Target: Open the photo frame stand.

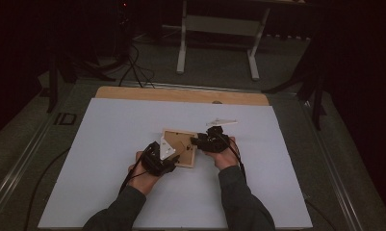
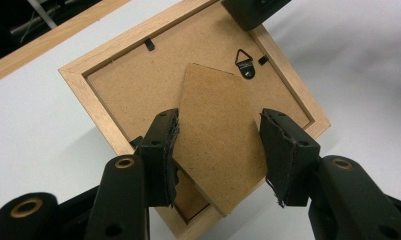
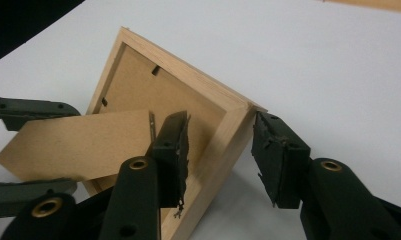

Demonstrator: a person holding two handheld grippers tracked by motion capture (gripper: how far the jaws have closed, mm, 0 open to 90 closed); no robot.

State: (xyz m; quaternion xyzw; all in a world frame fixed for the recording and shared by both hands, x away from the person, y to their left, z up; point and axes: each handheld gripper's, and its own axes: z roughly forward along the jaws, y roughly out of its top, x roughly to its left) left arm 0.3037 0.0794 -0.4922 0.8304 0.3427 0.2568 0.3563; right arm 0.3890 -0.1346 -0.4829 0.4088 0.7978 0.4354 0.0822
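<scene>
Black jaws of the left gripper [image 2: 218, 155] stand on either side of the fibreboard easel stand [image 2: 219, 145] that lifts off the back of the wooden picture frame [image 2: 113, 85]; its left pad touches the stand's edge, while whether the right pad presses on it cannot be told. The frame lies face down on the white table [image 1: 109, 144], near its middle.

Seen from the right gripper view, the right gripper [image 3: 219, 155] straddles a corner of the frame: one jaw sits inside the recess against the backing, the other stands clear of the outer wood with a gap, so the jaws are parted and not pressing.

Only the left gripper view shows the triangular hanger [image 2: 245, 62] and the small black turn clips on the backing. From the high view a white bracket-like piece [image 1: 222, 122] lies just behind the right hand [image 1: 224, 156], and bare table spreads wide on every side, with the wooden edge strip [image 1: 181, 95] well beyond.
</scene>
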